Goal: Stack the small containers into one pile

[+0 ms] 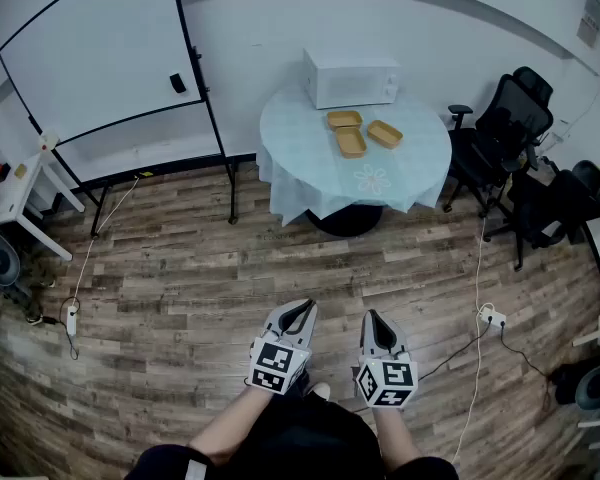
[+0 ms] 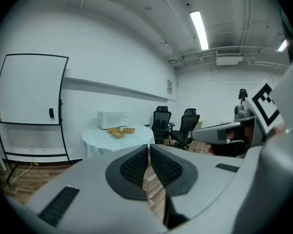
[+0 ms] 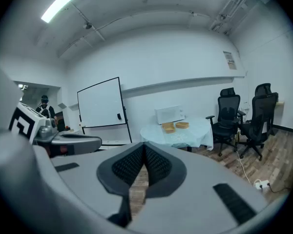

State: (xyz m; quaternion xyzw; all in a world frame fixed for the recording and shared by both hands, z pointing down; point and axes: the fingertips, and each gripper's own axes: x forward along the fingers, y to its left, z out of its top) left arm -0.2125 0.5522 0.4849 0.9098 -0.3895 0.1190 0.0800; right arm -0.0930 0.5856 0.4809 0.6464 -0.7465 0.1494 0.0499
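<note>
On worktop (image 1: pixel 380 180), three small containers (image 1: pixel 351 142) beside one microwave (image 1: pixel 350 78); left claw (image 1: pixel 302 309), right claw (image 1: pixel 372 318) both closed, empty. Ceiling lights (image 2: pixel 200 29) show only in gripper views.

Tan containers (image 1: pixel 351 142), pale-blue flower-patterned tablecloth (image 1: pixel 420 160), white microwave (image 1: pixel 352 78)

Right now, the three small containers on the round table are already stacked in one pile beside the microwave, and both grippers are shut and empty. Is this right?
Not quite. The head view shows the three small containers lying singly on the round table, none on another. The rest holds: they are beside the microwave, and the left gripper and right gripper are shut and empty.
</note>
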